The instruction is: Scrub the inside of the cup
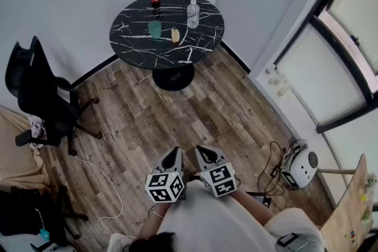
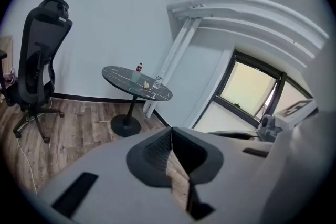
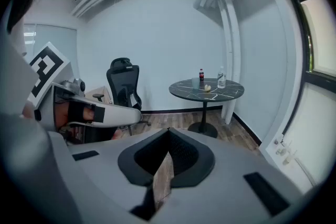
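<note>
Cup (image 1: 155,28) stands on the round table (image 1: 130,38), well apart from you, straight ahead across the floor; your left gripper (image 1: 173,153) and right gripper (image 1: 205,152) are fully closed, empty, side by side, left likelier nearer its line

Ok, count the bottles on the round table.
2. A dark soda bottle stands at the far edge of the table; a clear water bottle stands to its right. Nothing seems to hide a third.
</note>
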### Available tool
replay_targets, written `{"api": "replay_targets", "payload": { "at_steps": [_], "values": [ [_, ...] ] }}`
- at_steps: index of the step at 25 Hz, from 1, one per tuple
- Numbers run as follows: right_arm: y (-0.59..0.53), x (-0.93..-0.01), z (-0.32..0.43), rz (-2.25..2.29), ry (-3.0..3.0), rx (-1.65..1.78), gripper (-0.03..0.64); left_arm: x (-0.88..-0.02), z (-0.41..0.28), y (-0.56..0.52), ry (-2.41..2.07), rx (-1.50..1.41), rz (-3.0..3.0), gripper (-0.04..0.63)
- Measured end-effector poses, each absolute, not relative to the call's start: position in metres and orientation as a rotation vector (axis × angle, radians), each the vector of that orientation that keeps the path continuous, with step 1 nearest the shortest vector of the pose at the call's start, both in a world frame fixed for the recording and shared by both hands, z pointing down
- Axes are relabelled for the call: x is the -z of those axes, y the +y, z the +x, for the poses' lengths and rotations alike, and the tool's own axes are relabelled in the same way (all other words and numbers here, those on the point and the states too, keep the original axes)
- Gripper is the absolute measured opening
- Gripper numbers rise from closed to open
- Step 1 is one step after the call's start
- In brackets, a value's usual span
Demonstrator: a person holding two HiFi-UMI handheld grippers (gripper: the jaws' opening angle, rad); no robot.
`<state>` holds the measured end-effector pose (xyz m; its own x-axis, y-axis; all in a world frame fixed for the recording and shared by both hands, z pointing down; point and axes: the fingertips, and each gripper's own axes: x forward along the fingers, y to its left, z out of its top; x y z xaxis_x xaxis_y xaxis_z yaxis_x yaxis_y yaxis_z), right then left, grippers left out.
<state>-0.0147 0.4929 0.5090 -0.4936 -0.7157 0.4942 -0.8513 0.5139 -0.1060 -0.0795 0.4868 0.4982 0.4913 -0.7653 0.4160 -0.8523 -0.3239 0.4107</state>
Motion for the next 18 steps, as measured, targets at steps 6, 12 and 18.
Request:
{"api": "replay_targets", "payload": {
  "at_steps": [6,12,18],
  "values": [
    [0.491,-0.506,-0.013,1.289,-2.432,-0.538,0.035,-0.493,-0.078,0.488,-1.345,-0.194,2.153,0.012],
    [0.478,-0.514,-0.008,1.307,-2.406,-0.583,0.035,-0.502,-0.079,0.471,-1.317,-0.156,2.097,0.012],
    [0.438,-0.516,0.007,1.388,-2.355,-0.58,0.035,-0.503,-0.07,0.42,-1.288,-0.194,2.154,0.012]
  ]
}}
